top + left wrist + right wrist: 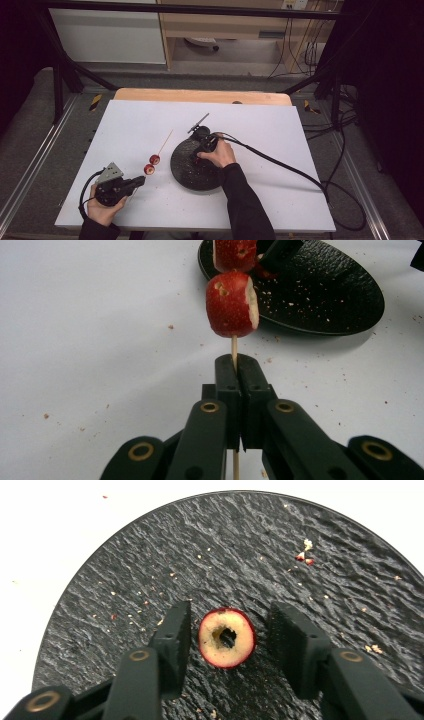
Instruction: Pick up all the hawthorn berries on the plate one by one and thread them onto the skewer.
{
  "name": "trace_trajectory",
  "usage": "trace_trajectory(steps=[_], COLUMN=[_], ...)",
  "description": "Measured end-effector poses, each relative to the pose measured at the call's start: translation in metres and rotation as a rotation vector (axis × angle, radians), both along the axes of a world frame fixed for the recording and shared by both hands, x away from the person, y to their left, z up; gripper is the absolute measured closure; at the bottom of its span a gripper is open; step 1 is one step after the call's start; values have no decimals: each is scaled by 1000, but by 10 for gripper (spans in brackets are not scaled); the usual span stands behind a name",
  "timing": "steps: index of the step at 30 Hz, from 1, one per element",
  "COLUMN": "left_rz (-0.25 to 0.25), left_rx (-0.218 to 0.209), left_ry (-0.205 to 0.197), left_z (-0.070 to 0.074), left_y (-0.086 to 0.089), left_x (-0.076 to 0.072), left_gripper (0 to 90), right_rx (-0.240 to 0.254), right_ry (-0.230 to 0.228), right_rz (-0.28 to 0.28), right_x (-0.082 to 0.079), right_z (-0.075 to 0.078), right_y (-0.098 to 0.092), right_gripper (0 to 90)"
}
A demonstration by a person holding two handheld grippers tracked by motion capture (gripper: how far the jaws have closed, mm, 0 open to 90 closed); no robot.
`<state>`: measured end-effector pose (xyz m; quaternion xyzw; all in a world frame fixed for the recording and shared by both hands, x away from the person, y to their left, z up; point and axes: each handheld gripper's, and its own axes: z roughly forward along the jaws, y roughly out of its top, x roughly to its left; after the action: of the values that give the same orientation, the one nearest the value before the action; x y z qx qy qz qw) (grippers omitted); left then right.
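1. Skewering under way: the left tool [235, 371], low at the tabletop's [280, 135] near left corner, is clenched on the butt end of a thin wooden skewer [233, 347].

2. Two red cored fruits already ride on that stick: the nearer fruit [232, 305] sits just above the jaws, and the farther fruit [235, 254] sits beyond it. From above they show as a pair of red beads [152, 164] with the bare tip of the stick running on past them.

3. The right tool [227, 630] hangs over the black slate plate [325, 550] at mid-table, jaws straddling a third cored fruit [227, 637] that stands hole-up on the slate. The pads stand clear on both sides, so it is not yet gripped, though the gap is narrow.

4. Left to do, by the look of it: close on that fruit, lift it and thread it onto the free tip.

5. Crumbs dot the plate; whether more whole fruit waits there is hard to tell, as the hand [217, 155] covers part of it.
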<state>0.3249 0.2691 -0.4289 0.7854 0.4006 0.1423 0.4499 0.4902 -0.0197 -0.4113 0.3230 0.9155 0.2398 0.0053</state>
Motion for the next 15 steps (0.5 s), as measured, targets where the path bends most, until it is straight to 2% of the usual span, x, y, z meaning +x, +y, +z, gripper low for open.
trace_trajectory(steps=[5,15], left_rz=[-1,0], left_rx=[1,2], left_ry=[1,0], left_z=[0,0], left_y=[0,0], left_x=[0,0], left_gripper=[886,886], right_rx=[-6,-20], right_ry=[18,42], right_rz=[-2,-10], right_x=[1,1], right_z=[1,-1], right_y=[-1,0], right_gripper=[599,624])
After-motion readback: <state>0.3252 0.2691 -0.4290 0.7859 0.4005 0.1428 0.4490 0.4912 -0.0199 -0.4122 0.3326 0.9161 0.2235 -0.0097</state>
